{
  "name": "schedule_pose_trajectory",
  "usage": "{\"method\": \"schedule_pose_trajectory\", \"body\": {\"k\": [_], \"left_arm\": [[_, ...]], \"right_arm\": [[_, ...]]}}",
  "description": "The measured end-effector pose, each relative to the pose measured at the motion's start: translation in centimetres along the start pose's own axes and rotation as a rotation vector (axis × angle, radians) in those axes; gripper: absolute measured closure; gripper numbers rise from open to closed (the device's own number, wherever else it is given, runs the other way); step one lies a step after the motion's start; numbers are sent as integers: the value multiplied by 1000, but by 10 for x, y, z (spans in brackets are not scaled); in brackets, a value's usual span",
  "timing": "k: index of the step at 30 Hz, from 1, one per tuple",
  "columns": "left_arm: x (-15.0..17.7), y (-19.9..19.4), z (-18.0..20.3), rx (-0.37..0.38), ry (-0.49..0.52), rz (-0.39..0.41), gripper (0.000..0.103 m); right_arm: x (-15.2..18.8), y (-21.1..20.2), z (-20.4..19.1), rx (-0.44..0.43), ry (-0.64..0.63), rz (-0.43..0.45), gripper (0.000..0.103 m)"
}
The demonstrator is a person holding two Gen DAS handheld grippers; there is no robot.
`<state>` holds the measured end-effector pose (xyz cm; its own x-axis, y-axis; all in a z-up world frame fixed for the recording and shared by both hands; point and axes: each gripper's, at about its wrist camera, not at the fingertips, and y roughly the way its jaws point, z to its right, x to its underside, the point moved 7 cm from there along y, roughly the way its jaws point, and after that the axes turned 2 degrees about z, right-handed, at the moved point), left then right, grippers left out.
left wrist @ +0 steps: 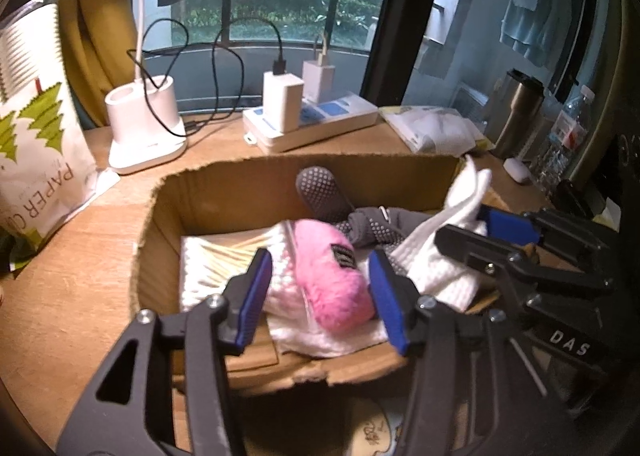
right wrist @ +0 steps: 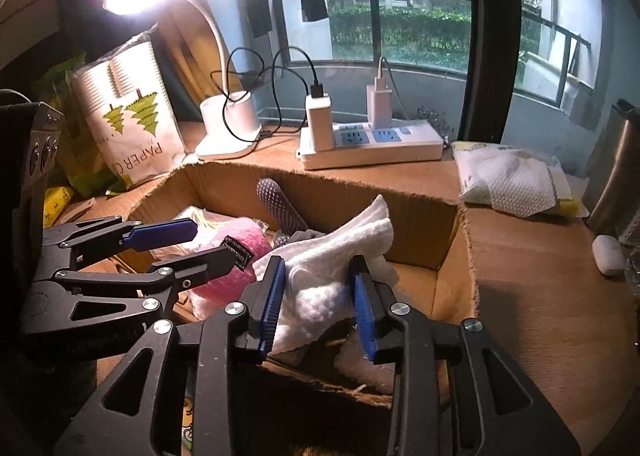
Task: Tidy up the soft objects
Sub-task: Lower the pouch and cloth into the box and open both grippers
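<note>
Our right tongs [right wrist: 318, 302] pinch the white waffle-weave cloth [right wrist: 320, 256] over the cardboard box [right wrist: 452, 252]; our left tongs [left wrist: 318, 296] gape around the fuzzy pink plush [left wrist: 332, 280]. Only the right view shows the small white case [right wrist: 608, 254].

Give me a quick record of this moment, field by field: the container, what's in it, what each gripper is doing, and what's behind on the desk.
container: open cardboard box on a wooden desk
contents: pink plush toy, grey dotted sock, white cloth, pack of cotton swabs
left gripper: open, fingers either side of the pink plush toy
right gripper: fingers around the white cloth; firm grip cannot be told
behind the box: power strip with two chargers, white lamp base, paper cup bag
</note>
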<state>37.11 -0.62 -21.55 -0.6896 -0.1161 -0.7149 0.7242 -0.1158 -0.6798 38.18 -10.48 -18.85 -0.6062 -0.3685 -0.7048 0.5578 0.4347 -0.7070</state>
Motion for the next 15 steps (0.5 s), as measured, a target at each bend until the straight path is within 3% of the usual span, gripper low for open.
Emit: {"method": "schedule_pose_trajectory", "body": {"k": [3, 6, 15], "left_arm": [[-2, -10, -1, -3, -3, 15, 47], [-5, -24, -2, -5, -7, 42, 36], [-5, -61, 1, -5, -5, 96, 35]], "right_arm": [[-2, -10, 0, 6, 2, 16, 65], [-4, -20, -2, 14, -2, 32, 65], [-8, -51, -14, 27, -30, 77, 65]]}}
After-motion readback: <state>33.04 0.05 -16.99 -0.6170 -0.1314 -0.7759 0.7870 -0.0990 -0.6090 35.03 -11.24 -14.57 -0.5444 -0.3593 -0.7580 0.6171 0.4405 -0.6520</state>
